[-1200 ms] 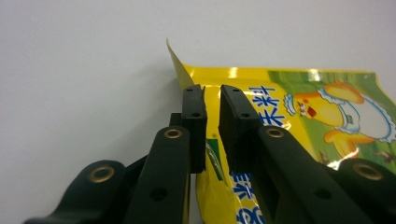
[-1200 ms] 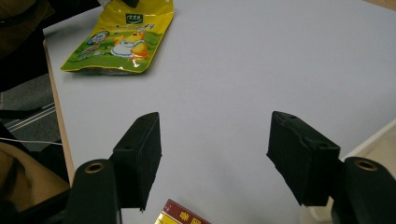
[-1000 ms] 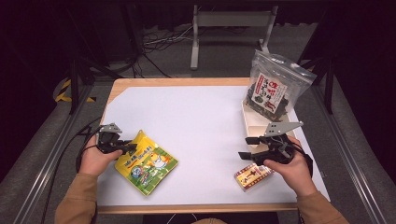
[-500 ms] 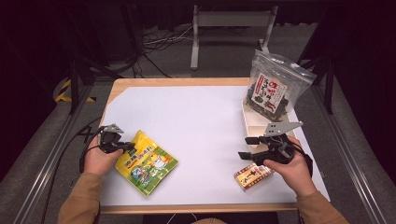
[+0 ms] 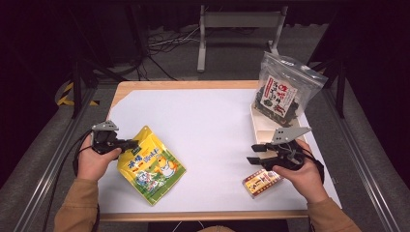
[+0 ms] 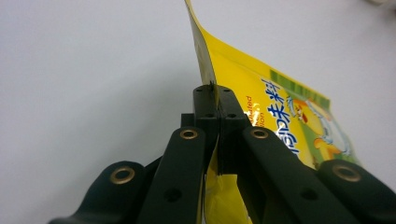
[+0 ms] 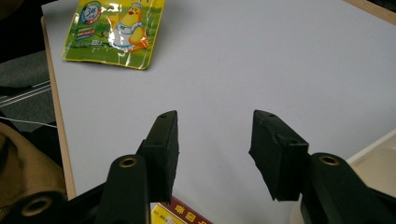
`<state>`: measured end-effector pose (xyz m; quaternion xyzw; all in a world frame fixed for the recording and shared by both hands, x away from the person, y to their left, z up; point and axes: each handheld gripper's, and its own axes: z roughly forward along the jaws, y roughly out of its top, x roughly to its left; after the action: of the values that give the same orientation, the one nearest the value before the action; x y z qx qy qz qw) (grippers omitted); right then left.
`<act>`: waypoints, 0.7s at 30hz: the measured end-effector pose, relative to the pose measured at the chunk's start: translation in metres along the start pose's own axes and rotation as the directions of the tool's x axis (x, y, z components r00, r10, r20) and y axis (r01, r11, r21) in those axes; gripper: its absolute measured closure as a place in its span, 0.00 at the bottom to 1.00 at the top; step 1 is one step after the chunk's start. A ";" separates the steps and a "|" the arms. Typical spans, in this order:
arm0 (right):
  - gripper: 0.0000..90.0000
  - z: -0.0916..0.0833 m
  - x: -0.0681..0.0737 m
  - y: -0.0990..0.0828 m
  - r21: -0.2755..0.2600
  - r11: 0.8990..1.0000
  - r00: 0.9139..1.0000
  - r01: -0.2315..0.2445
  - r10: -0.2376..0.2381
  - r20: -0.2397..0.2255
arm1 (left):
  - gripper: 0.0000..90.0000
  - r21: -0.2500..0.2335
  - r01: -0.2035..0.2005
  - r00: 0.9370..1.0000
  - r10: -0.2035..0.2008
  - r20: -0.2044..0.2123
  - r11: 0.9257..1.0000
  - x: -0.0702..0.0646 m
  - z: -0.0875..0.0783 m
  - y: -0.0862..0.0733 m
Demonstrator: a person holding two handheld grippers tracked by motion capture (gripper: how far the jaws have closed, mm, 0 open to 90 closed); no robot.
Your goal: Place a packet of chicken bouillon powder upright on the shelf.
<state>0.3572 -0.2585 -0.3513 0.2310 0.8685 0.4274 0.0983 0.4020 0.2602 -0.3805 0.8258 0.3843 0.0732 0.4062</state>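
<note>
- The left gripper is pinching the top edge of the yellow packet, jaws clamped tight on the foil; its jaws are meeting on that raised edge in the left gripper view.
- The yellow packet is lying at the near left of the white table, its gripped edge lifting off the surface.
- The right gripper is hovering half open with nothing between its jaws, which have just been closing.
- A small red box is lying just beside the right hand.
- A dark snack bag is standing in a tray at the far right.
</note>
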 end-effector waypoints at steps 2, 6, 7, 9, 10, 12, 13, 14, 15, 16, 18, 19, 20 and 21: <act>0.59 0.000 0.000 0.000 0.001 1.000 1.000 0.008 -0.008 -0.003 | 1.00 -0.011 -0.018 1.000 0.018 0.001 1.000 -0.003 -0.003 0.003; 0.61 0.000 0.002 0.001 0.003 1.000 1.000 0.028 -0.028 -0.010 | 1.00 -0.045 -0.057 0.998 0.059 0.034 0.997 -0.019 -0.015 0.014; 0.62 0.000 0.002 0.001 0.005 0.999 0.999 0.031 -0.031 -0.011 | 1.00 -0.051 -0.061 0.997 0.063 0.039 0.997 -0.022 -0.017 0.016; 0.63 0.000 0.002 0.001 0.006 0.999 0.999 0.034 -0.034 -0.012 | 1.00 -0.055 -0.075 0.996 0.077 0.041 0.996 -0.027 -0.020 0.019; 0.66 -0.001 0.002 0.002 0.009 0.999 0.999 0.032 -0.032 -0.018 | 1.00 -0.057 -0.101 0.994 0.103 0.039 0.993 -0.030 -0.022 0.021; 0.67 -0.002 0.003 0.002 0.010 1.000 1.000 0.023 -0.023 -0.019 | 1.00 -0.068 -0.124 0.991 0.127 0.044 0.990 -0.038 -0.027 0.025; 0.67 -0.002 0.003 0.002 0.007 1.000 1.000 0.019 -0.019 -0.016 | 1.00 -0.073 -0.127 0.990 0.130 0.046 0.989 -0.042 -0.029 0.026; 0.67 -0.002 0.003 0.002 0.007 1.000 1.000 0.019 -0.019 -0.016 | 1.00 -0.077 -0.145 0.988 0.149 0.050 0.986 -0.044 -0.031 0.027; 0.67 -0.003 0.003 0.002 0.006 1.000 1.000 0.019 -0.019 -0.016 | 1.00 -0.089 -0.157 0.985 0.163 0.056 0.984 -0.049 -0.034 0.029; 0.67 -0.003 0.003 0.003 0.004 1.000 1.000 0.016 -0.016 -0.015 | 1.00 -0.096 -0.170 0.982 0.176 0.061 0.981 -0.052 -0.037 0.031; 0.67 -0.003 0.004 0.003 0.002 1.000 1.000 0.016 -0.016 -0.017 | 1.00 -0.109 -0.204 0.975 0.212 0.067 0.973 -0.060 -0.042 0.034; 0.66 -0.003 0.004 0.004 -0.002 1.000 1.000 0.014 -0.014 -0.020 | 1.00 -0.118 -0.222 0.971 0.231 0.064 0.968 -0.064 -0.044 0.035; 0.66 -0.003 0.004 0.004 -0.004 1.000 1.000 0.006 -0.006 -0.024 | 1.00 -0.126 -0.243 0.966 0.252 0.062 0.962 -0.069 -0.047 0.036; 0.65 -0.003 0.005 0.004 -0.005 1.000 1.000 -0.002 0.002 -0.028 | 1.00 -0.138 -0.264 0.960 0.274 0.058 0.954 -0.073 -0.050 0.038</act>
<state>0.3535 -0.2561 -0.3459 0.2258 0.8684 0.4328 0.0864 0.3510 0.2259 -0.3062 0.8446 0.2467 0.1207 0.4595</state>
